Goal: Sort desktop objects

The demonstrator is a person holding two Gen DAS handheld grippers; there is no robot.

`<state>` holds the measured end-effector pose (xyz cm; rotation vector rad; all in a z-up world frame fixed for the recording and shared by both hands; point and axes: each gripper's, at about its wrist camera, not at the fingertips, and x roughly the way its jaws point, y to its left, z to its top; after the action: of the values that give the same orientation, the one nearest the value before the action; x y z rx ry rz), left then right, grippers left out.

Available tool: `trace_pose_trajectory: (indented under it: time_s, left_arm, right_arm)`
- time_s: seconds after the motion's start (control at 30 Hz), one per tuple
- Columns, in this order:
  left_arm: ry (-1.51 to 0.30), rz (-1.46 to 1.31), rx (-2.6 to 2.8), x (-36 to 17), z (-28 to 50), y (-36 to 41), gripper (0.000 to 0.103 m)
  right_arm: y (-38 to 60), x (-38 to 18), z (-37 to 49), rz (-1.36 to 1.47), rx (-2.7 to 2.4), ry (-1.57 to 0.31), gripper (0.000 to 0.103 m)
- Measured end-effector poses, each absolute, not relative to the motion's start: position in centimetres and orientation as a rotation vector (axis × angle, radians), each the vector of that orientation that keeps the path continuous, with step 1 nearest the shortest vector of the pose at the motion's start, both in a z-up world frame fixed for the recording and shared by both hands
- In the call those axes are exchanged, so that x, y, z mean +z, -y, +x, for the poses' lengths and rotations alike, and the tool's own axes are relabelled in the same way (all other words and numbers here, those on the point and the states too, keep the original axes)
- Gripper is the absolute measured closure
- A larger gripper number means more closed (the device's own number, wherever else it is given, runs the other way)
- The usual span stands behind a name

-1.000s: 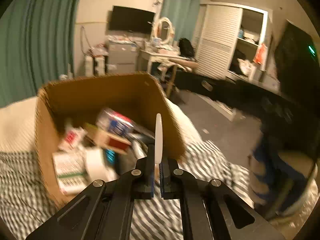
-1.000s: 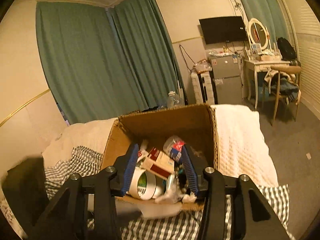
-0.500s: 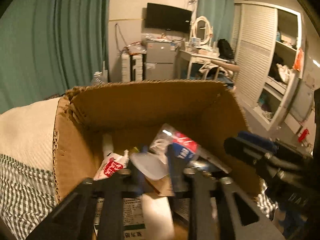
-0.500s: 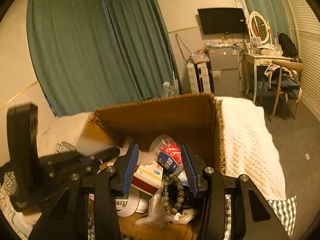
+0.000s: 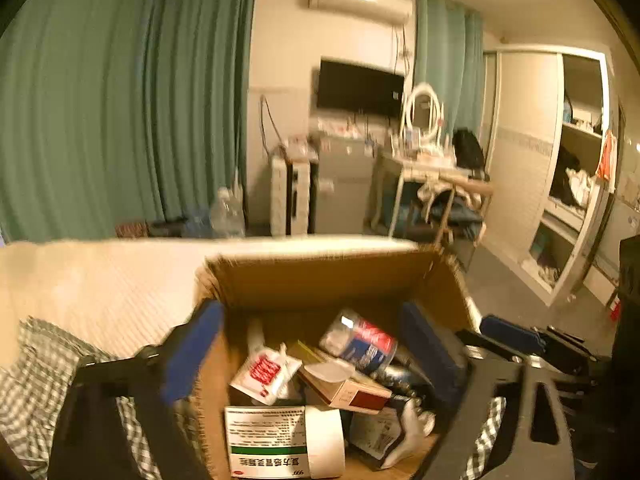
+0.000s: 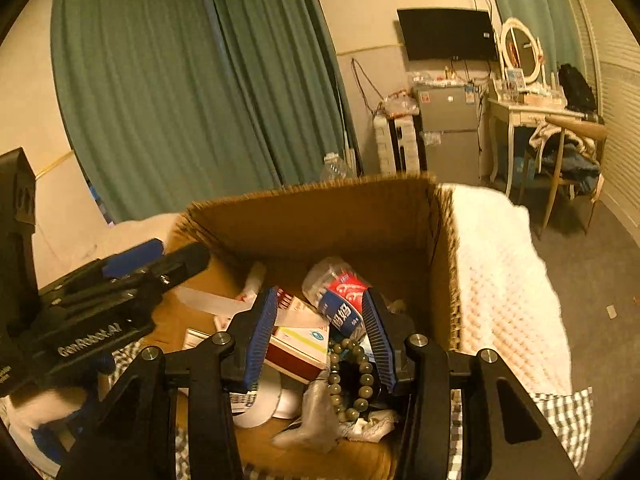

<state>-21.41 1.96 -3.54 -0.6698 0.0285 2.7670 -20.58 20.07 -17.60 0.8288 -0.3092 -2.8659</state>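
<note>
An open cardboard box (image 5: 320, 268) (image 6: 312, 200) on the bed holds a small bottle (image 6: 340, 300), cartons, a tape roll (image 5: 324, 440) and sachets. My left gripper (image 5: 310, 320) (image 6: 168, 260) hangs over the box's left side. Its jaws are opening wide with nothing between the pads. A flat white piece (image 5: 330, 372) lies loose on a red-and-white carton below them. My right gripper (image 6: 320, 336) (image 5: 520, 344) is over the near right side, its jaws part-way closed. A bead bracelet (image 6: 352, 376) with clear plastic wrap hangs between its fingers, against the right pad.
The box rests on a white quilt (image 6: 500, 280) and a checked sheet (image 5: 24, 360). Green curtains (image 6: 180, 100) close off the back. A chair (image 6: 568, 152), a dressing table and a small fridge stand at the far right, with bare floor (image 6: 592, 272) beside the bed.
My left gripper swung from the box's right edge to over the box, opened and let go of the white piece, which now lies inside. My right gripper moved forward over the box.
</note>
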Motion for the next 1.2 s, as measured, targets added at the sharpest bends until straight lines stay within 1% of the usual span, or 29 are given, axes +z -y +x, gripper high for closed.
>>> trace_pose_trajectory:
  time_s: [0.03, 0.07, 0.13, 0.2, 0.23, 0.27, 0.33, 0.43, 0.5, 0.7, 0.8, 0.97, 1.13, 1.2]
  left_arm:
    - [-0.031, -0.636, 2.784, -2.6, -20.5, -1.8, 0.000]
    - [-0.036, -0.604, 2.802, -1.7, -19.5, -1.5, 0.000]
    - [-0.045, -0.574, 2.821, -0.3, -17.9, -1.3, 0.000]
    - [-0.051, -0.542, 2.833, 1.0, -16.0, -0.9, 0.000]
    - [-0.053, -0.532, 2.838, 1.5, -15.6, -1.0, 0.000]
    - [-0.057, -0.516, 2.842, 2.0, -14.7, -0.8, 0.000]
    - [-0.057, -0.496, 2.823, 3.3, -12.7, -0.4, 0.000]
    - [-0.060, -0.482, 2.838, 4.5, -10.6, 0.1, 0.000]
    - [-0.052, -0.465, 2.848, 4.9, -9.4, 0.4, 0.000]
    - [-0.062, -0.457, 2.851, 5.6, -6.0, 0.9, 0.000]
    - [-0.075, -0.446, 2.866, 4.9, -4.3, 1.0, 0.000]
    - [-0.021, -0.439, 2.892, 1.8, -2.9, 1.9, 0.000]
    - [-0.019, -0.533, 2.886, -2.8, -2.9, 2.3, 0.000]
    - [-0.031, -0.565, 2.882, -4.4, -3.1, 2.2, 0.000]
  right_arm:
    - [-19.9, -17.0, -20.0, 0.817, -2.873, 0.304, 0.059]
    - [-19.8, -16.1, -19.1, 0.799, -2.885, 0.297, 0.057]
    - [-19.6, -14.7, -17.7, 0.773, -2.904, 0.290, 0.045]
    - [-19.4, -13.2, -16.0, 0.737, -2.923, 0.293, 0.041]
    - [-19.3, -12.6, -15.3, 0.725, -2.932, 0.293, 0.037]
    - [-19.2, -11.9, -14.2, 0.708, -2.953, 0.292, 0.033]
    - [-19.3, -10.9, -12.7, 0.677, -2.996, 0.301, 0.009]
    - [-19.3, -9.1, -10.6, 0.636, -3.034, 0.304, 0.002]
    - [-19.3, -8.1, -9.1, 0.608, -3.060, 0.292, 0.000]
    - [-18.7, -6.3, -4.3, 0.547, -3.082, 0.258, 0.000]
    - [-18.2, -6.2, -2.0, 0.516, -3.091, 0.238, 0.000]
    - [-17.3, -7.6, 0.7, 0.478, -3.097, 0.200, 0.000]
    - [-16.4, -11.1, 2.8, 0.463, -3.096, 0.146, 0.000]
    - [-15.8, -12.7, 2.9, 0.518, -3.073, 0.121, 0.000]
